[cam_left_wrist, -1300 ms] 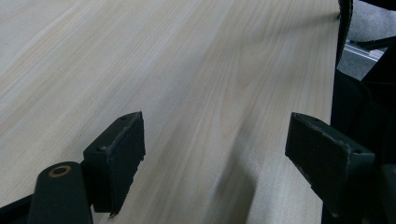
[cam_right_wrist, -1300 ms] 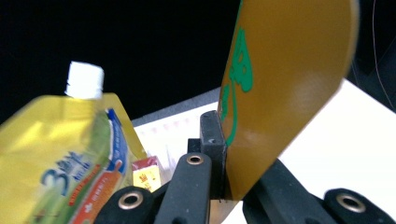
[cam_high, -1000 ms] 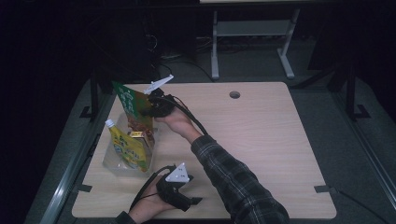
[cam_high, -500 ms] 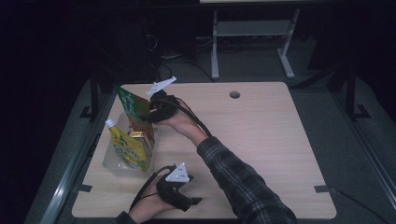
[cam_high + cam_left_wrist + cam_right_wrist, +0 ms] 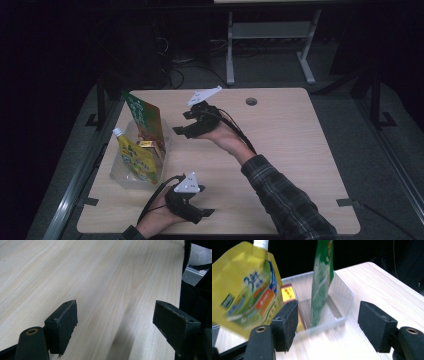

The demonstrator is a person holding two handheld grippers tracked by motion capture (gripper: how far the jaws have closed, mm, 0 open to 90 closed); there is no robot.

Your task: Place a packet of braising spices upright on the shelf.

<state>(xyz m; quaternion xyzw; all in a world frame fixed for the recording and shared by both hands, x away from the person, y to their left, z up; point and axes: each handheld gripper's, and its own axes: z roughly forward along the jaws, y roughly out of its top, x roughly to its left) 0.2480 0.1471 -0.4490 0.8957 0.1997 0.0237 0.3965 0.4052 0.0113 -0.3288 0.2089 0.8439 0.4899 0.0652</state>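
The green packet (image 5: pixel 321 282) stands upright in the clear tub (image 5: pixel 342 300), just ahead of my right gripper (image 5: pixel 184 122), whose jaws have just been opening and hold nothing. My left gripper (image 5: pixel 206 215) rests released over bare table (image 5: pixel 100 277).

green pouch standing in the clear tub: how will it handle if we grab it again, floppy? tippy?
The green pouch looks like thin film standing on edge, so probably floppy and light. It rises well above the clear tub wall, so a nudge near its top would likely tip it. Its glossy surface may slip between flat pads.
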